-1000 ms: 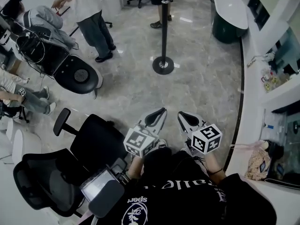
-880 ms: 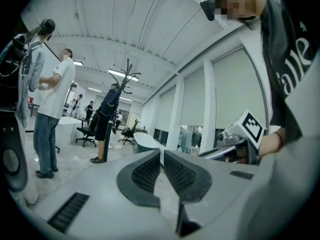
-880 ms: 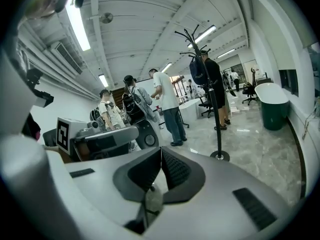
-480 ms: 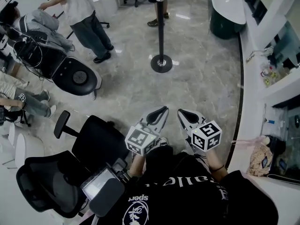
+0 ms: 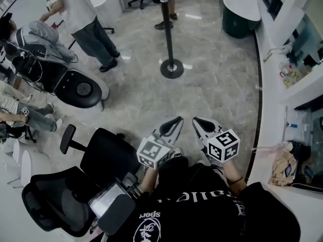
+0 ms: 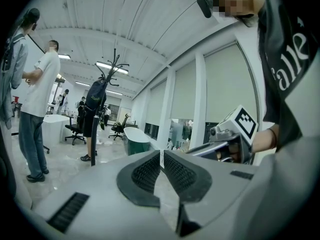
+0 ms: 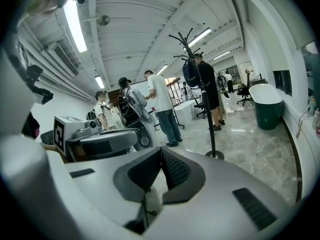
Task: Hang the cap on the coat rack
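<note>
Drifting slightly up and left in the head view since a second ago, the black coat rack with a slim pole and round base (image 5: 172,68) is standing well ahead of both pairs of jaws, while the person in a white shirt and dark trousers (image 5: 81,19) is shifting toward the upper left corner. The grey left gripper with black ribbed pads (image 5: 175,120) is keeping its place low in that view, just beside the matching grey right gripper (image 5: 197,121); both are pointing out over the grey marbled floor (image 5: 222,95).

In the left gripper view the left gripper's (image 6: 161,155) jaws are pressing together at the tips with nothing caught between them, and the rack (image 6: 94,134) is rising ahead and to the left of them, carrying a dark backpack (image 6: 95,96) near its top. The right gripper's (image 7: 161,151) jaws are likewise meeting, empty, with the rack (image 7: 206,109) standing ahead and to the right of them. A black mesh office chair (image 5: 101,158) is sitting beside the left gripper. No cap is showing clearly in any view.
</note>
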Action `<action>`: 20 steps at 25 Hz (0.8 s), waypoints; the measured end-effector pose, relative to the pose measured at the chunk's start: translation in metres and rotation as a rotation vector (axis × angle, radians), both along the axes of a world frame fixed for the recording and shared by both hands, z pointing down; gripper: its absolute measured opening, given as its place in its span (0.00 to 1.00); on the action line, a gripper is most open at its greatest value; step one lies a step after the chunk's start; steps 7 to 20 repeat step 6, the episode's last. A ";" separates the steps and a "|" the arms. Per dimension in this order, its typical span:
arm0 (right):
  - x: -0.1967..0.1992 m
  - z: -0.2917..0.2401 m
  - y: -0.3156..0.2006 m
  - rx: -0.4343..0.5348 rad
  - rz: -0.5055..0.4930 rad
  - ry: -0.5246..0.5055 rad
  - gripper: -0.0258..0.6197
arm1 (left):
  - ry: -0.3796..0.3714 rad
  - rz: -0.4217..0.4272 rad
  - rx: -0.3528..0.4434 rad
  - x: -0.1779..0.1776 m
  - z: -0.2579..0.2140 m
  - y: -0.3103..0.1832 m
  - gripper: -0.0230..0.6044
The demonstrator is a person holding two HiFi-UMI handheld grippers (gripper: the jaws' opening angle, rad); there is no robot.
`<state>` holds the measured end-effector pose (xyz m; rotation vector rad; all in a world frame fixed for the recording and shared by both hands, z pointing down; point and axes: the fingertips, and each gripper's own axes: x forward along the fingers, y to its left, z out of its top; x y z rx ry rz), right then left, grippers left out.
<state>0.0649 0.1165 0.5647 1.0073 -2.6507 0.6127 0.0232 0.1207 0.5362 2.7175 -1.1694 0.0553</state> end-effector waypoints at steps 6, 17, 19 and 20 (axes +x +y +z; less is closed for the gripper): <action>0.004 0.000 -0.010 -0.003 0.011 -0.007 0.07 | -0.026 0.012 -0.011 0.006 -0.002 -0.007 0.07; 0.004 0.000 -0.010 -0.003 0.011 -0.007 0.07 | -0.026 0.012 -0.011 0.006 -0.002 -0.007 0.07; 0.004 0.000 -0.010 -0.003 0.011 -0.007 0.07 | -0.026 0.012 -0.011 0.006 -0.002 -0.007 0.07; 0.004 0.000 -0.010 -0.003 0.011 -0.007 0.07 | -0.026 0.012 -0.011 0.006 -0.002 -0.007 0.07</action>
